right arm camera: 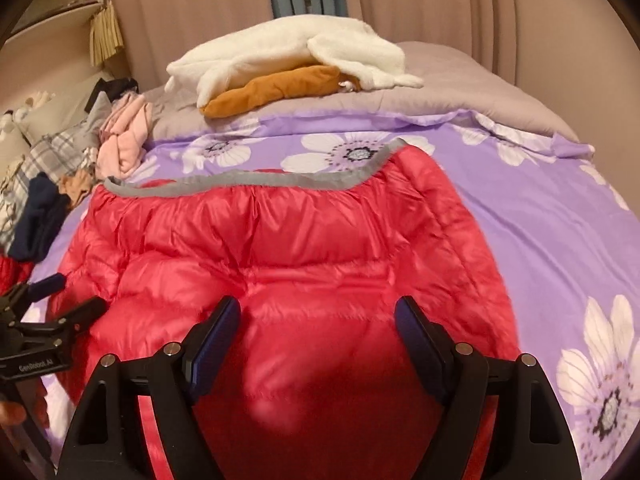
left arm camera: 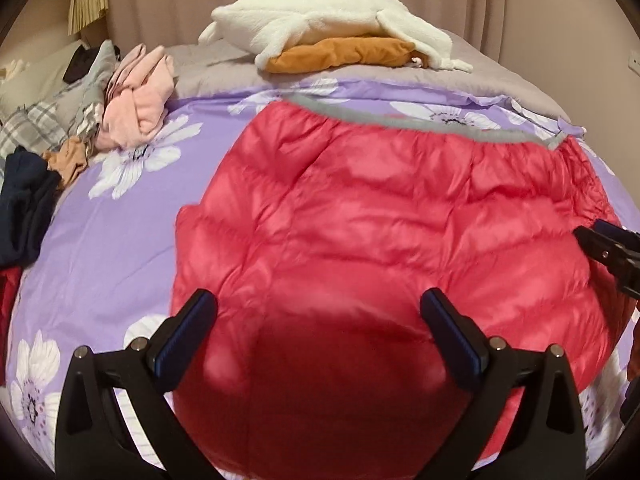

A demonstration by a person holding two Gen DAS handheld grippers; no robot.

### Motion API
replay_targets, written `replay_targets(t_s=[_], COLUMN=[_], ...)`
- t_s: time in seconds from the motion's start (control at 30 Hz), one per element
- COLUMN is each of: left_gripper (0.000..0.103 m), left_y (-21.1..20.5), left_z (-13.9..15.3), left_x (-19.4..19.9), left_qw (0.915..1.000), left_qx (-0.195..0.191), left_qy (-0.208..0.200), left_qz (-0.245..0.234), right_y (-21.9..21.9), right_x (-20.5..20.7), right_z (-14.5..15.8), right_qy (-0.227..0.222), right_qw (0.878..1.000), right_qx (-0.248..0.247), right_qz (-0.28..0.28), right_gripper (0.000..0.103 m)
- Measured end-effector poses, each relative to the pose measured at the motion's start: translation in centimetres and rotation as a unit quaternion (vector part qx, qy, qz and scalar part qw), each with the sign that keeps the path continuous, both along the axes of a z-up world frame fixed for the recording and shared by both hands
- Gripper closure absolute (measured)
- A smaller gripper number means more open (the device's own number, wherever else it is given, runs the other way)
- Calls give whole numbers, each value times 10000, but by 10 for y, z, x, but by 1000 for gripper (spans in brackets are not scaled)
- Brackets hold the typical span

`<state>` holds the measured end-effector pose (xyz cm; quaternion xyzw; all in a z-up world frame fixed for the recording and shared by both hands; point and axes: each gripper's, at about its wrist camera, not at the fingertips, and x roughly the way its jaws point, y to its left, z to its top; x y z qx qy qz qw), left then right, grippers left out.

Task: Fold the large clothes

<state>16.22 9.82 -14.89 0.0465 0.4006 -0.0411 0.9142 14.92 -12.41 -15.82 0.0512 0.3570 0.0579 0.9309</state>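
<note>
Red quilted jacket [left arm camera: 360, 216] spread on a purple flowered bedcover [right arm camera: 540, 216]; left gripper [left arm camera: 320, 332] and right gripper [right arm camera: 318, 330] both gape above it; only the right view shows bare cover beyond its right edge.

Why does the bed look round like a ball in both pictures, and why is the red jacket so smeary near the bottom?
Left wrist view: the fisheye lens bends the purple floral sheet into a dome, with dark corners; the red puffer jacket blurs into a dark, soft patch close to the lens. Right wrist view: the same bulge, with the jacket blurred between the open right tool and shiny highlights on its quilting.
</note>
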Motion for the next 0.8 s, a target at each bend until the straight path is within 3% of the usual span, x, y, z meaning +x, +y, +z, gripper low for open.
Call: replay_targets(t_s=[0.27,0.43,0.57,0.67,0.8], left_gripper=[0,1,1,1,1], left_y=[4,3,24,58,105], left_z=[-21,-15,7,28,31], left_x=[11,4,-22,-44,-51], left_qw=[9988,9988,9970,9934,9790], left_qx=[-322,-296,-735,-1111,-1924], left_qy=[361,392,233,12,201], left_qz=[-31,12,24,291,647], right_y=[9,8,8,5,23], right_x=[4,8,-4,-20,-24], right_z=[-22,-27,-9,11,32], right_qy=[183,298,328,-107,-464], right_qw=[9994,9993,9993,9994,9969], right_qx=[-285,-204,-181,248,397], right_qz=[32,73,67,203,496], right_gripper=[22,21,21,21,21])
